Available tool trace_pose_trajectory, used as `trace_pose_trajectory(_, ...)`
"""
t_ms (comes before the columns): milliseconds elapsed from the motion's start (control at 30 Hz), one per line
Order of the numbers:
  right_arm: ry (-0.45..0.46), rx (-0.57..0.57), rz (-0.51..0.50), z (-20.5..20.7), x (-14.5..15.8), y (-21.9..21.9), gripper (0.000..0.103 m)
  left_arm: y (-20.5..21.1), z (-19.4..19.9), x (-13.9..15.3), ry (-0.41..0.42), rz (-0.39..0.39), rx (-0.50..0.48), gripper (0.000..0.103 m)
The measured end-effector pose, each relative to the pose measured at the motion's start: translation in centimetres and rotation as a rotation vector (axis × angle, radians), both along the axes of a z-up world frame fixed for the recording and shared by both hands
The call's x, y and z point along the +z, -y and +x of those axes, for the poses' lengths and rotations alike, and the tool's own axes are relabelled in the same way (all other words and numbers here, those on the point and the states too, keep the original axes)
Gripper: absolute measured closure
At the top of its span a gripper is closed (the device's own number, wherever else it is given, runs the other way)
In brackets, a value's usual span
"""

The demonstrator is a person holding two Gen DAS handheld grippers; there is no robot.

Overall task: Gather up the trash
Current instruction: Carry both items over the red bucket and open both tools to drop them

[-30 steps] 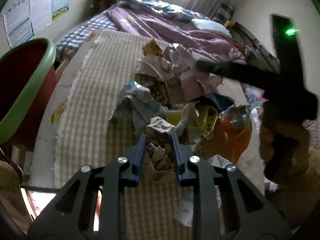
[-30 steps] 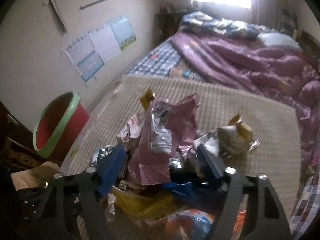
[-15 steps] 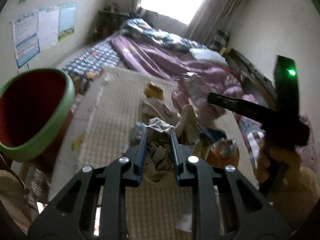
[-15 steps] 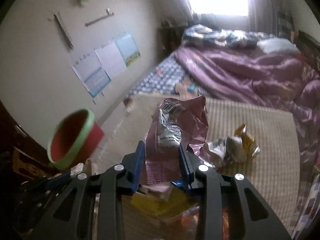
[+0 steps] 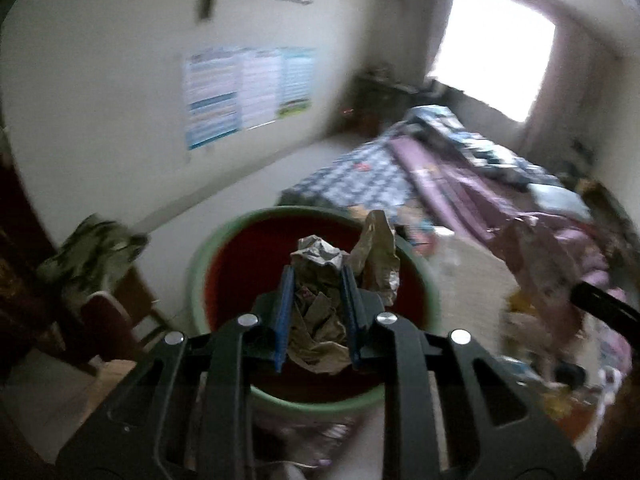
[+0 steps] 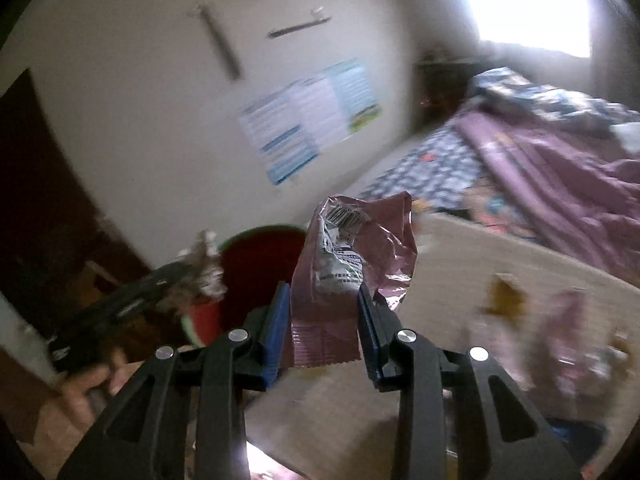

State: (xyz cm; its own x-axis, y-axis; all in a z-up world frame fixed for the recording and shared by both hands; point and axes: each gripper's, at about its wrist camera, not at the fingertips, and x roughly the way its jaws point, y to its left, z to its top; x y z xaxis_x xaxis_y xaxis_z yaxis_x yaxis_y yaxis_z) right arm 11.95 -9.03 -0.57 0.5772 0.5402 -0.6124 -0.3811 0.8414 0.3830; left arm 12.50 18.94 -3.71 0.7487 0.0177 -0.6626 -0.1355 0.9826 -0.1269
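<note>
My left gripper (image 5: 317, 276) is shut on a wad of crumpled brownish paper (image 5: 316, 320) and hangs right above the mouth of the red bin with a green rim (image 5: 200, 280). In the right wrist view the same gripper (image 6: 192, 276) shows blurred at the left, over the bin (image 6: 256, 256). My right gripper (image 6: 323, 296) is shut on a pink foil wrapper (image 6: 352, 256) that stands upright between its pads, to the right of the bin and above the mat's edge. The left wrist view catches that wrapper (image 5: 536, 264) blurred at the right.
More wrappers (image 6: 504, 300) lie on the checked mat (image 6: 460, 264) to the right. A bed with a purple blanket (image 6: 560, 168) fills the far right. Posters (image 5: 248, 92) hang on the wall behind the bin. A cloth-draped stool (image 5: 96, 256) stands left of the bin.
Both grippers lifted off the trash pile and swung left toward the bin. The right jaws closed on the pink wrapper. The left gripper kept its paper wad and now hangs over the bin.
</note>
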Motion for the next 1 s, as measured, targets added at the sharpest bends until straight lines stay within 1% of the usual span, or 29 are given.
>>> trace_pose_trajectory(100, -0.024, 0.093, 0.008, 1.6, -0.7, -4.3, 0.070, -1.8, 1.5, -1.9, -0.059, -0.029, 0.042, 0.081)
trace_pose_trajectory(200, -0.053, 0.151, 0.005, 3.0, -1.6, -7.9, 0.070, -2.1, 1.7, -3.3, -0.110, -0.031, 0.032, 0.081)
trace_pose_trajectory(267, -0.077, 0.169, 0.004, 4.0, -2.4, -9.3, 0.070, -2.1, 2.0, -3.8, -0.134, -0.024, 0.015, 0.081)
trace_pose_trajectory(367, -0.104, 0.186, 0.006, 4.8, -3.1, -10.6, 0.070, -2.7, 1.8, -4.6, -0.157, -0.019, 0.010, 0.081)
trace_pose_trajectory(500, -0.126, 0.198, -0.011, 4.9, -4.3, -12.1, 0.070, -3.5, 1.9, -5.7, -0.186, -0.043, 0.017, 0.081)
trace_pose_trajectory(667, -0.147, 0.199, -0.026, 5.1, -5.5, -12.4, 0.070, -3.2, 2.2, -6.2, -0.202, -0.040, 0.009, 0.080)
trace_pose_trajectory(733, -0.153, 0.198, -0.024, 5.2, -5.6, -12.3, 0.068, -3.1, 2.4, -6.1, -0.208, -0.042, 0.009, 0.079)
trace_pose_trajectory(767, -0.152, 0.195, -0.024, 5.2, -5.6, -12.2, 0.068, -3.1, 2.4, -6.2, -0.208, -0.042, 0.011, 0.077)
trace_pose_trajectory(800, -0.149, 0.192, -0.023, 5.2, -5.4, -12.4, 0.066, -3.2, 2.4, -6.2, -0.205, -0.040, 0.017, 0.074)
trace_pose_trajectory(900, -0.140, 0.181, -0.011, 5.4, -5.1, -11.7, 0.057, -3.0, 2.5, -6.1, -0.195, -0.025, 0.025, 0.060)
trace_pose_trajectory(933, -0.136, 0.176, -0.006, 5.4, -5.0, -11.4, 0.056, -3.0, 2.4, -6.1, -0.192, -0.017, 0.028, 0.049)
trace_pose_trajectory(967, -0.134, 0.171, 0.001, 5.4, -4.8, -11.1, 0.055, -2.9, 2.4, -6.1, -0.187, -0.011, 0.035, 0.044)
trace_pose_trajectory(1000, -0.133, 0.167, 0.007, 5.3, -4.6, -10.9, 0.054, -3.0, 2.3, -6.1, -0.183, -0.016, 0.036, 0.044)
